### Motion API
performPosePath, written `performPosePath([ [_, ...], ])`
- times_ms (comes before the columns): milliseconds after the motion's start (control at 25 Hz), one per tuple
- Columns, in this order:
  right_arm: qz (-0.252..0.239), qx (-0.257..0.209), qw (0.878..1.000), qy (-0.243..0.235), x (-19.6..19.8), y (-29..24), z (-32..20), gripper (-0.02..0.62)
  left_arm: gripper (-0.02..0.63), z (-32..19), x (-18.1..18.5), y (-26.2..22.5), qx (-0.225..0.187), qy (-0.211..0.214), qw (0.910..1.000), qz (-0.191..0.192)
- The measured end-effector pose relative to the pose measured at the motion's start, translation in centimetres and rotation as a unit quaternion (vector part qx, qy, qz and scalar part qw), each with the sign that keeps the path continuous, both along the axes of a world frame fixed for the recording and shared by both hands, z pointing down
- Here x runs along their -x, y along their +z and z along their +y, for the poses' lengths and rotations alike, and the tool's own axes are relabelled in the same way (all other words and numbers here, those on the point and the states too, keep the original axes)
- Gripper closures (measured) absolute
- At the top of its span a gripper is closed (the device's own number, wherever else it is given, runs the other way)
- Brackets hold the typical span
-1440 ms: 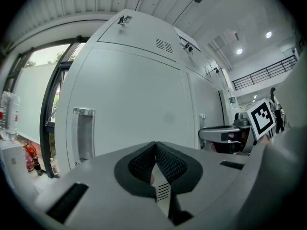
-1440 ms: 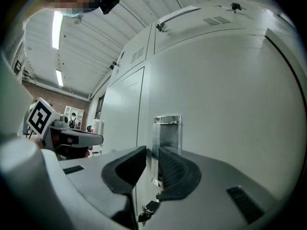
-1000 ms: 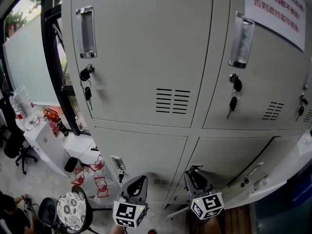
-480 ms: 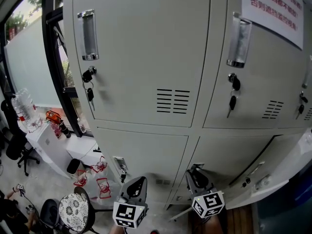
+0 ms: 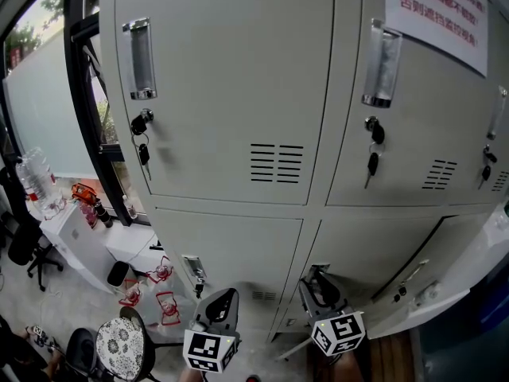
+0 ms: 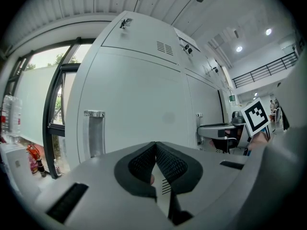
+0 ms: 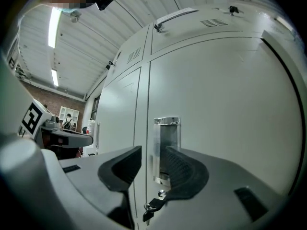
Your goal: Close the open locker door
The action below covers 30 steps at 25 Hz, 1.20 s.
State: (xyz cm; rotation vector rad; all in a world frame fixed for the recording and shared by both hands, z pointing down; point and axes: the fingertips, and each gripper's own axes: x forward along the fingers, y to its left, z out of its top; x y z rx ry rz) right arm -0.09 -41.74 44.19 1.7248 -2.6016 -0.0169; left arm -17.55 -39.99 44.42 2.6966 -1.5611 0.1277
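A bank of grey lockers (image 5: 238, 94) fills the head view. The bottom right locker's door (image 5: 461, 265) stands swung outward, with its handle (image 5: 414, 274) facing me. My right gripper (image 5: 316, 281) is low in front of the bottom row, just left of that door. Its jaws are opening and nothing is between them. In the right gripper view (image 7: 153, 152) a recessed metal handle (image 7: 166, 143) and a hanging key (image 7: 152, 207) show beyond the gap. My left gripper (image 5: 226, 297) is further left, shut with nothing in it (image 6: 156, 146).
Keys hang from the upper locks (image 5: 142, 151) (image 5: 372, 161). A notice with red print (image 5: 436, 13) is stuck at the upper right. A dark window frame (image 5: 87, 94) stands at the left, with a white table (image 5: 75, 233), bottles (image 5: 36, 173) and chairs (image 5: 119, 347) on the floor below.
The head view has drifted a little, so the lockers sit slightly lower left. Both grippers stay in nearly the same low place before the bottom lockers.
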Motion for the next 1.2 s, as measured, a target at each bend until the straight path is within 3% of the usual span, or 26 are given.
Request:
performPosePath([
  [120,0.003,0.002,1.0,-0.009,0.6,0.1,0.2,0.382,0.584,0.2,-0.1,-0.1,-0.001,0.002,1.0,0.001],
  [240,0.003,0.004,1.0,-0.007,0.5,0.2,0.4,0.379,0.584,0.5,-0.4,-0.2,-0.002,0.005,1.0,0.0],
  [640,0.005,-0.005,1.0,0.001,-0.9,-0.7,2.4,0.388,0.584,1.6,-1.8,-0.4,0.0,0.017,0.9999,0.002],
  [1200,0.022,-0.015,0.998,0.062,-7.8,-1.2,7.4,0.443,0.584,5.0,-7.8,-0.4,0.006,0.052,0.9986,0.0],
])
